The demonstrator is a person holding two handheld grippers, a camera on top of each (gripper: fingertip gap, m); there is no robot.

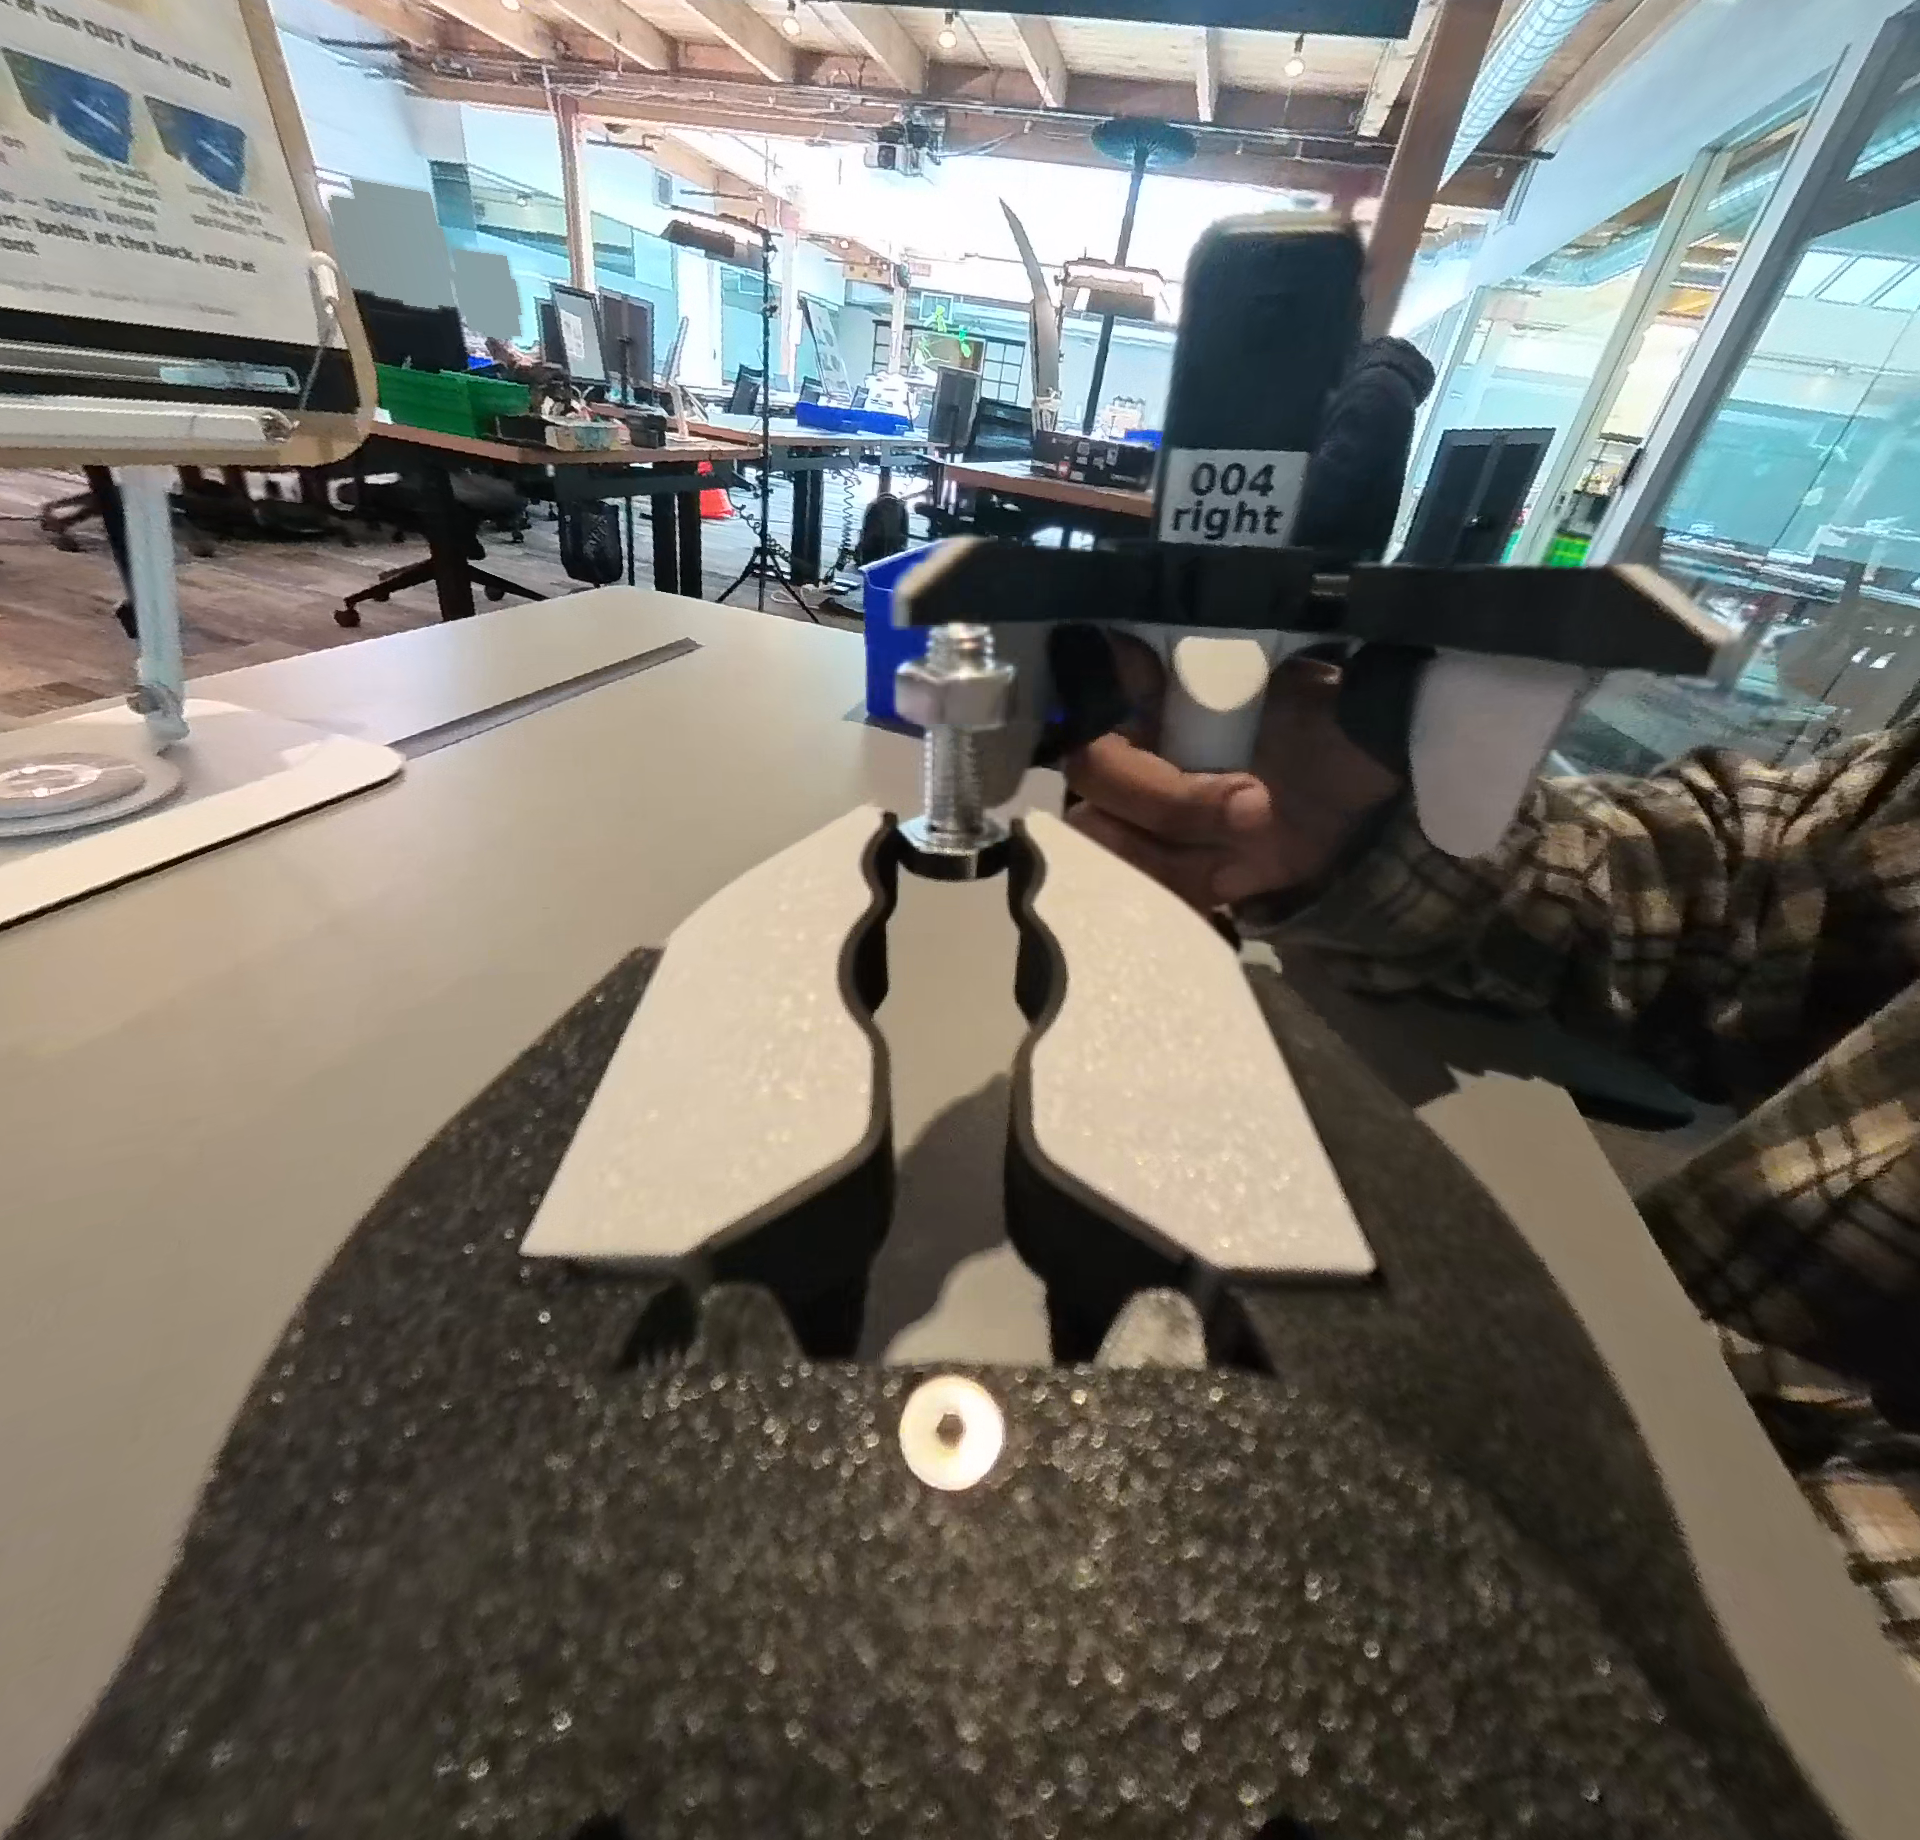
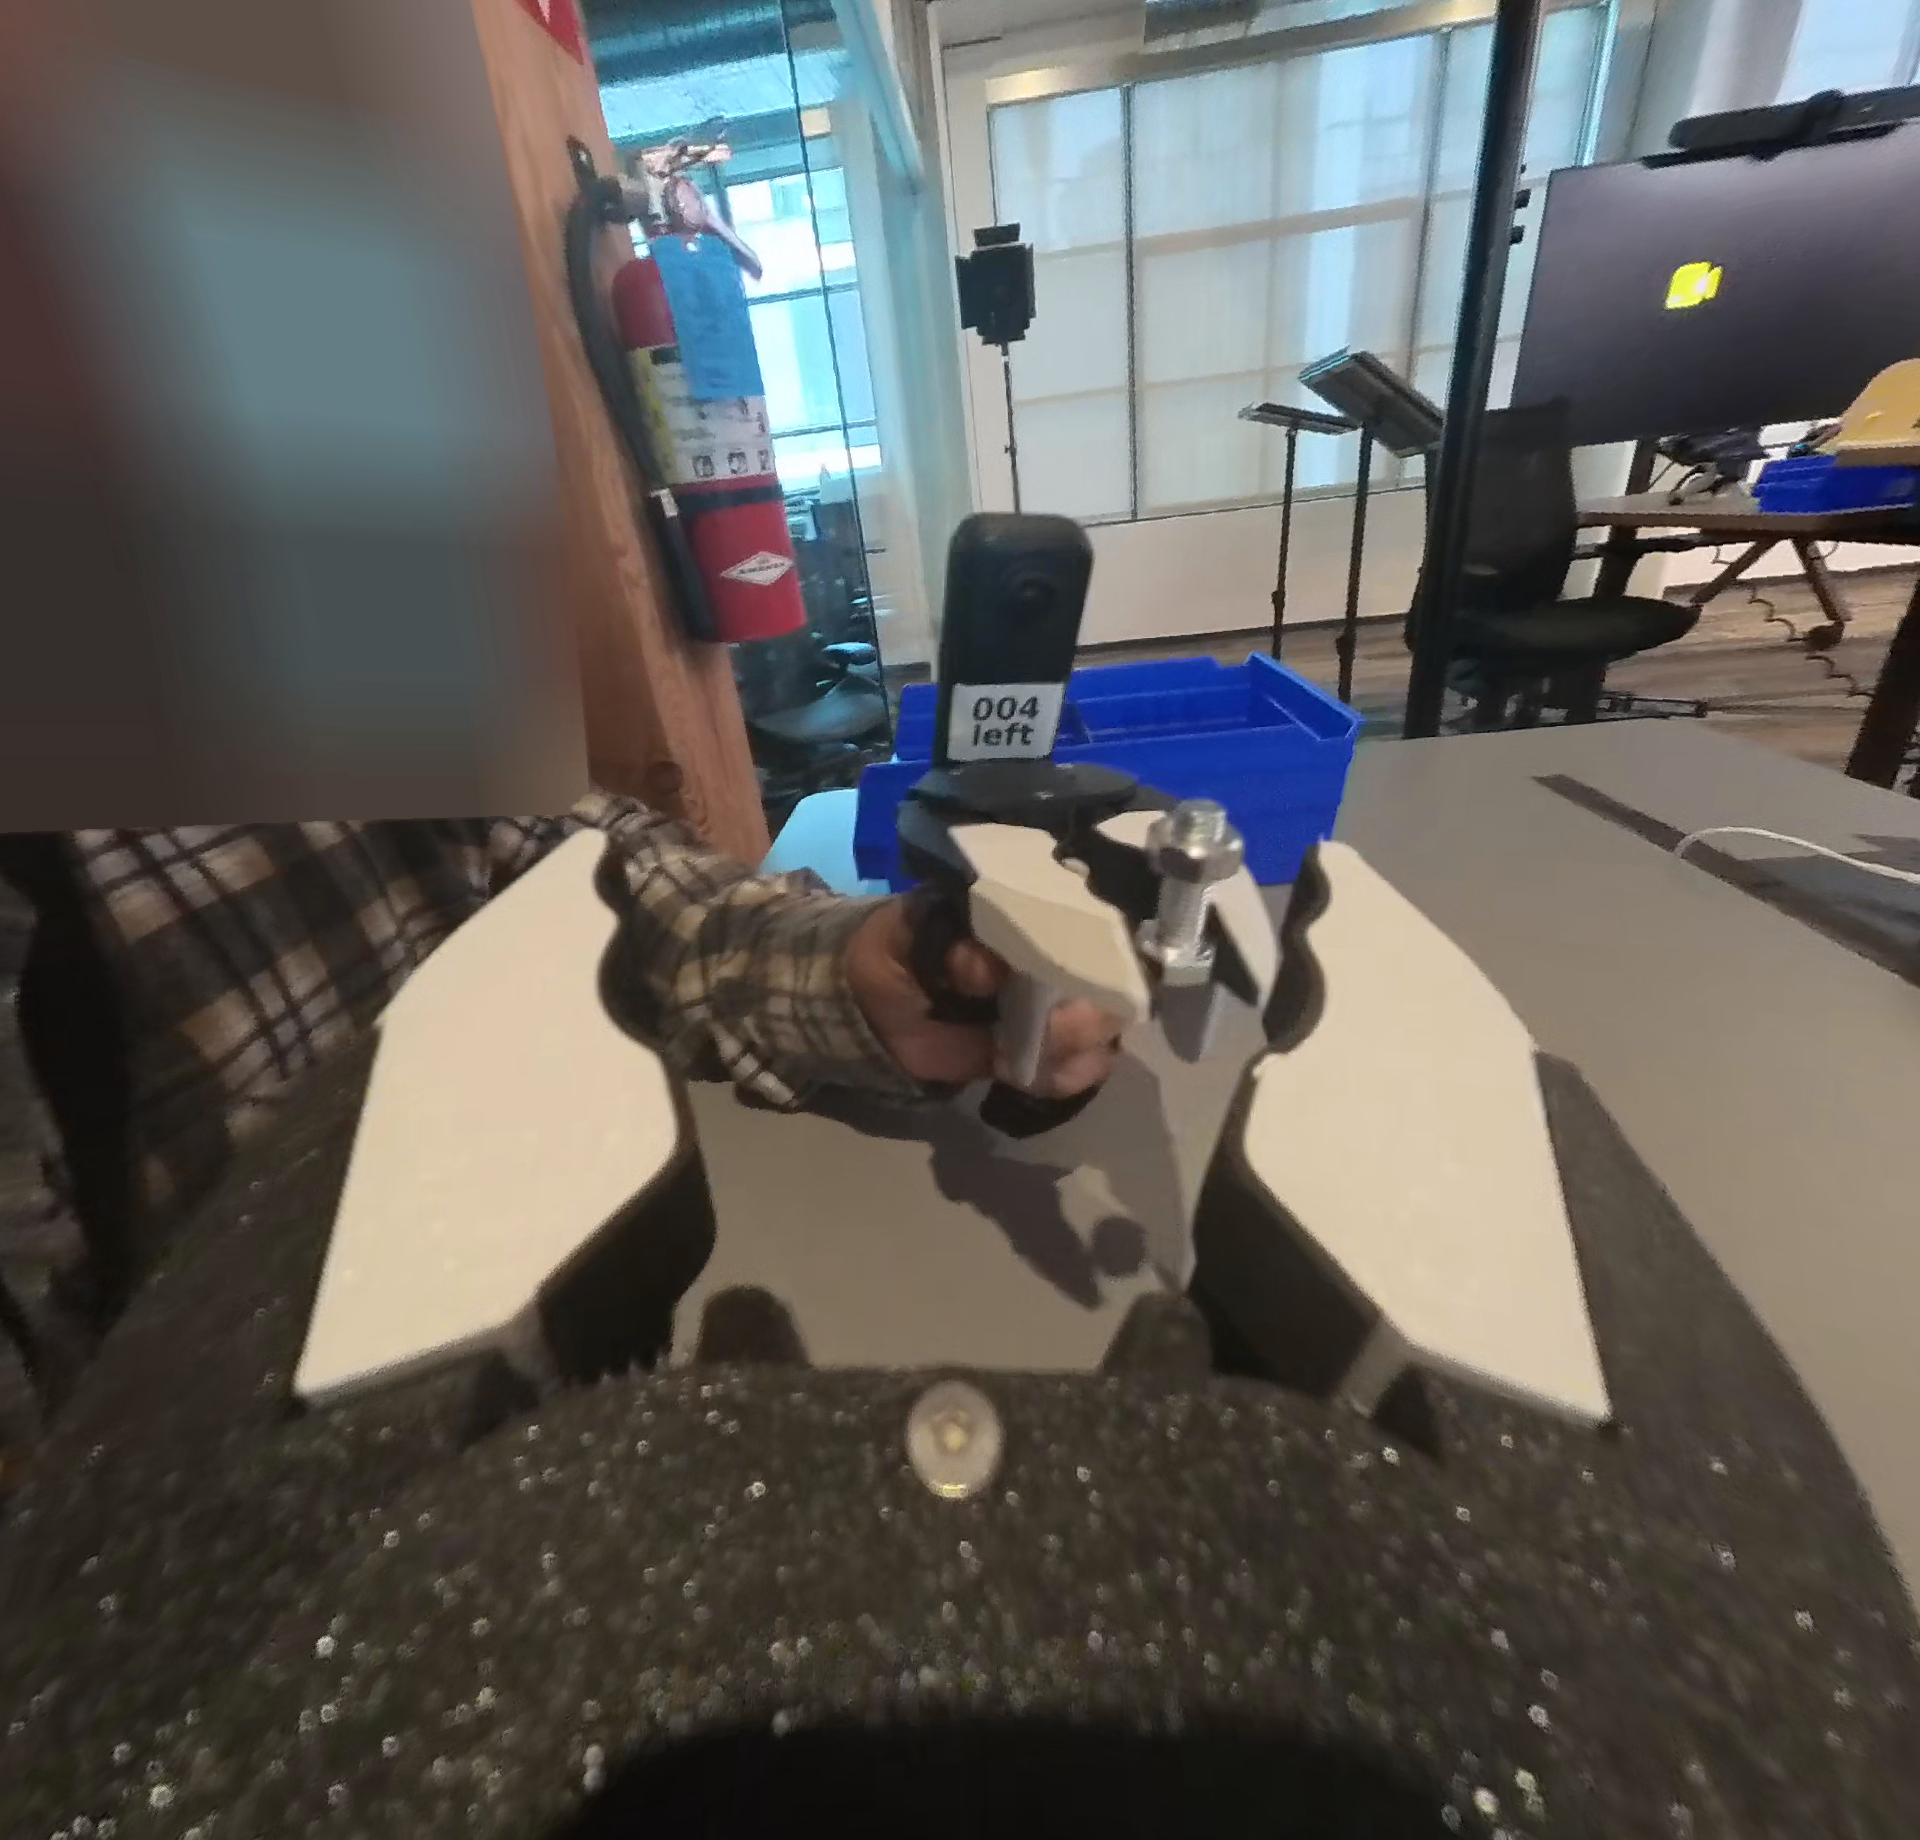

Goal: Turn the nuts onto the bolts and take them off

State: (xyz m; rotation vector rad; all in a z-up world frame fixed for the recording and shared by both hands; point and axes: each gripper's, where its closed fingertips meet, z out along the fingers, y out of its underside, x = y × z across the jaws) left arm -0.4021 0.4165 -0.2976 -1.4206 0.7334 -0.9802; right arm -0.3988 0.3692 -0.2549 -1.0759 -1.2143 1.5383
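I see the grey counter (image 1: 312, 1011) filling both views, with a blue bin (image 2: 1226, 751) at its far edge behind the tools. My left hand-held gripper (image 1: 948, 845) is drawn in narrow, its tips clamped on the head of the bolt (image 1: 948, 782), which stands upright above the counter. My right hand-held gripper (image 2: 956, 917) is spread wide and holds nothing; its finger (image 1: 1013, 710) sits just beside the nut (image 1: 954, 694), though I cannot tell whether they touch. The nut is threaded on near the top of the bolt, a little thread showing above it. In the right wrist view the bolt sits close to the right finger, off-centre in the gap. A paper stand (image 1: 156, 502) occupies the counter's far left corner.
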